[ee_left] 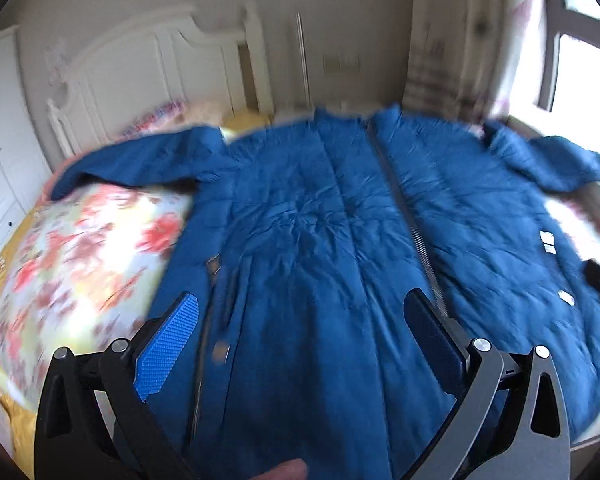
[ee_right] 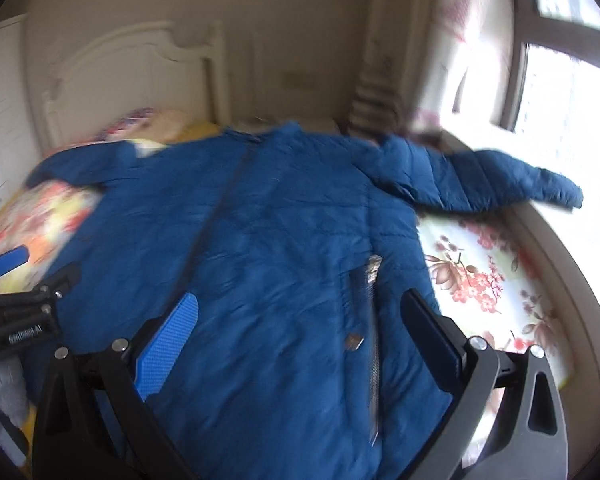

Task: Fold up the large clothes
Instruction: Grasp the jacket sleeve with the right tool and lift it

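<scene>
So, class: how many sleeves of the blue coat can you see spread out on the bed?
2. One sleeve lies out to the left, toward the headboard side; the other sleeve stretches right toward the window. Neither is folded in yet.

Daylight glares through the window [ee_right: 560,92]; both fisheye views are motion-blurred.

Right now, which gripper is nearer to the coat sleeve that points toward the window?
Right. The right gripper hovers over the coat's window-side half, with the sleeve ahead to its right. The left gripper hovers over the other half.
</scene>
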### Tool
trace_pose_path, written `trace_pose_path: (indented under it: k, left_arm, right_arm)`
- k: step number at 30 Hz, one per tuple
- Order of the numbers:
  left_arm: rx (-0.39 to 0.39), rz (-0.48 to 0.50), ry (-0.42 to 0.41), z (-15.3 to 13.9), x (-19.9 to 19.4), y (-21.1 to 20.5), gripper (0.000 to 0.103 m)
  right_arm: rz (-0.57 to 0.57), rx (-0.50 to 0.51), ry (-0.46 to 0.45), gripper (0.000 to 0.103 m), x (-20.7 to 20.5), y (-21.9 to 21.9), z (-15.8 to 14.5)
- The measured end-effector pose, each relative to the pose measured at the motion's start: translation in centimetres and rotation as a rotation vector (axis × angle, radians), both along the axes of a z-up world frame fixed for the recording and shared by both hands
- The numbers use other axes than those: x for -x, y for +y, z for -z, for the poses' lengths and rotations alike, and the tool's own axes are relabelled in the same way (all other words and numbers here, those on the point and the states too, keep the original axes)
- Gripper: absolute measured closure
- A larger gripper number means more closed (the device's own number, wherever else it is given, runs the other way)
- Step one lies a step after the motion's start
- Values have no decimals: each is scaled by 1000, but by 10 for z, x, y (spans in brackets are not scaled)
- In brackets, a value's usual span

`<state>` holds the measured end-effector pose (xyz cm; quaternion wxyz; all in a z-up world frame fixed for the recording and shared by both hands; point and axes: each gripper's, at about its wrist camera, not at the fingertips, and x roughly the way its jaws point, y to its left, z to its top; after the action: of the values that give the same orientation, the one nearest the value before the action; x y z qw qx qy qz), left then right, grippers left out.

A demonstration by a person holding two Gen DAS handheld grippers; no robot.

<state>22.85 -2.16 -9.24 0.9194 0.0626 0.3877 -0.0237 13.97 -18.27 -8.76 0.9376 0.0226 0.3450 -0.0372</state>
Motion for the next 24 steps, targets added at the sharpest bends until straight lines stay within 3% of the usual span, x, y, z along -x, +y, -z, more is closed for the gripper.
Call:
trace_pose_path:
  k: [5,9,12,14,17,20,21,22,23,24]
  left_arm:
    - [-14,-68,88,29,-89,23,4]
    - [-1,-83,104,46,-119,48,4]
    - [115,-83,178,61,-137,60,4]
    - [130,-85,184,61,-138,62,4]
    - [77,-95,183,65,-137,55,4]
    - [74,-109,186,66,-136,53,4]
    - [83,-114,191,66,-139,54,4]
    - [90,-120,193,66,-141,54,4]
    - [90,-122,192,66,-142,54,4]
    - [88,-122,187,66,-142,53,4]
  right_arm:
    - [194,-145,34,2,-73,-84,13]
    - [342,-330,-32,2,-104,-174,28]
    - [448,-399,-25,2,-127,-222,44]
    - [515,-413,-8,2,-148,-250,56]
    - [584,-385,28,2,-177,-273,68]
    - [630,-363,36,8,-195,-288,72]
    - [640,-360,29,21,-199,-292,72]
    - [651,-353,7,47,-202,-295,69]
    - [650,-352,-18,58,-202,-295,65]
    - [650,-342,-51,79,-205,-291,59]
